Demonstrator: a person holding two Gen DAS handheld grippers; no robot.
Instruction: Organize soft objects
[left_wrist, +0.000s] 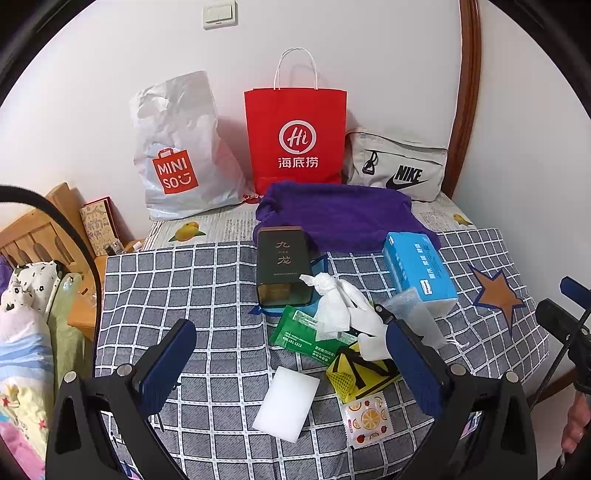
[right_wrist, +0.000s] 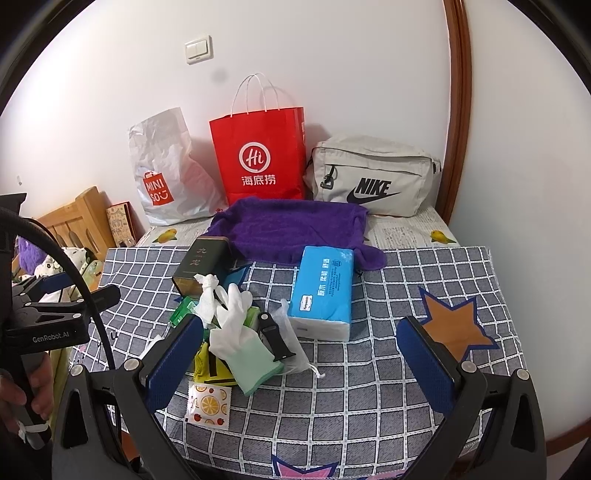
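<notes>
A purple towel (left_wrist: 340, 218) (right_wrist: 291, 229) lies at the back of the checked cloth. In front of it lie a blue tissue pack (left_wrist: 419, 273) (right_wrist: 323, 291), a crumpled white tissue (left_wrist: 332, 306) (right_wrist: 207, 299), a white and green glove (right_wrist: 240, 339) (left_wrist: 369, 325), a white sponge (left_wrist: 286, 402), a green wipes pack (left_wrist: 303, 334), a yellow mesh pouch (left_wrist: 354, 373) and a fruit-print sachet (left_wrist: 365, 417) (right_wrist: 208, 404). My left gripper (left_wrist: 291, 365) is open above the sponge. My right gripper (right_wrist: 301, 358) is open, to the right of the glove pile.
A dark tin (left_wrist: 282, 266) (right_wrist: 201, 266) stands by the towel. A Miniso plastic bag (left_wrist: 177, 155), a red paper bag (left_wrist: 295, 136) and a grey Nike bag (left_wrist: 399, 168) lean on the back wall. A black watch strap (right_wrist: 275, 339) lies on the pile. A wooden bed frame (left_wrist: 40, 229) is at left.
</notes>
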